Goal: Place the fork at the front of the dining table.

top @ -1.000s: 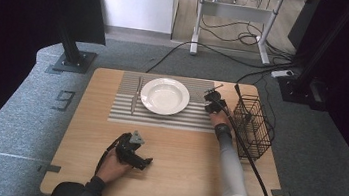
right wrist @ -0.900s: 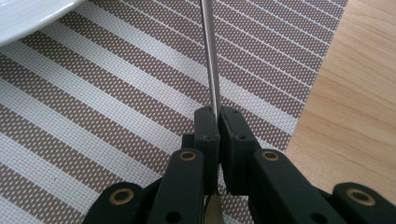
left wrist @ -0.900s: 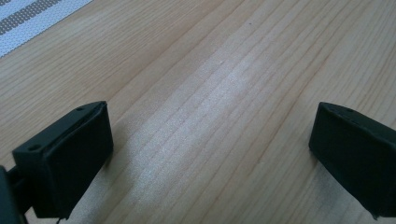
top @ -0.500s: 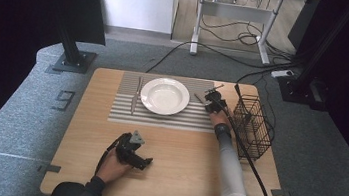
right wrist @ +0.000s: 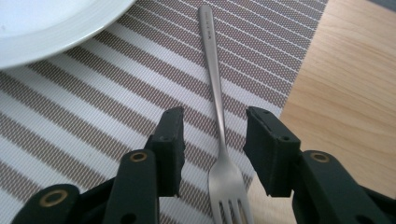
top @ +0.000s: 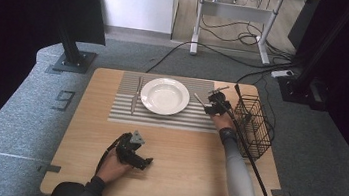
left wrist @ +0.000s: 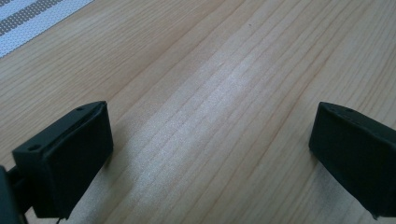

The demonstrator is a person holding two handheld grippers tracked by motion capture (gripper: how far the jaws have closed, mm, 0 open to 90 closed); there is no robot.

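Faintly, unreadable stamp on fork (right wrist: pixel 218 121) handle

A fork (right wrist: pixel 218 116) lying on the striped placemat (right wrist: pixel 93 107) beside a white plate (right wrist: pixel 51 28) is straddled, untouched, by the parted right gripper (right wrist: pixel 217 144).

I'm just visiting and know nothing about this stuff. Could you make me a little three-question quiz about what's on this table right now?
1. True or false: the left tongs grip something.
2. What lies between the right tongs' jaws: A spoon, B fork, C knife?
3. What lies under the white plate?

Key:
1. False; they are open over bare table.
2. B, the fork, untouched.
3. A striped placemat.
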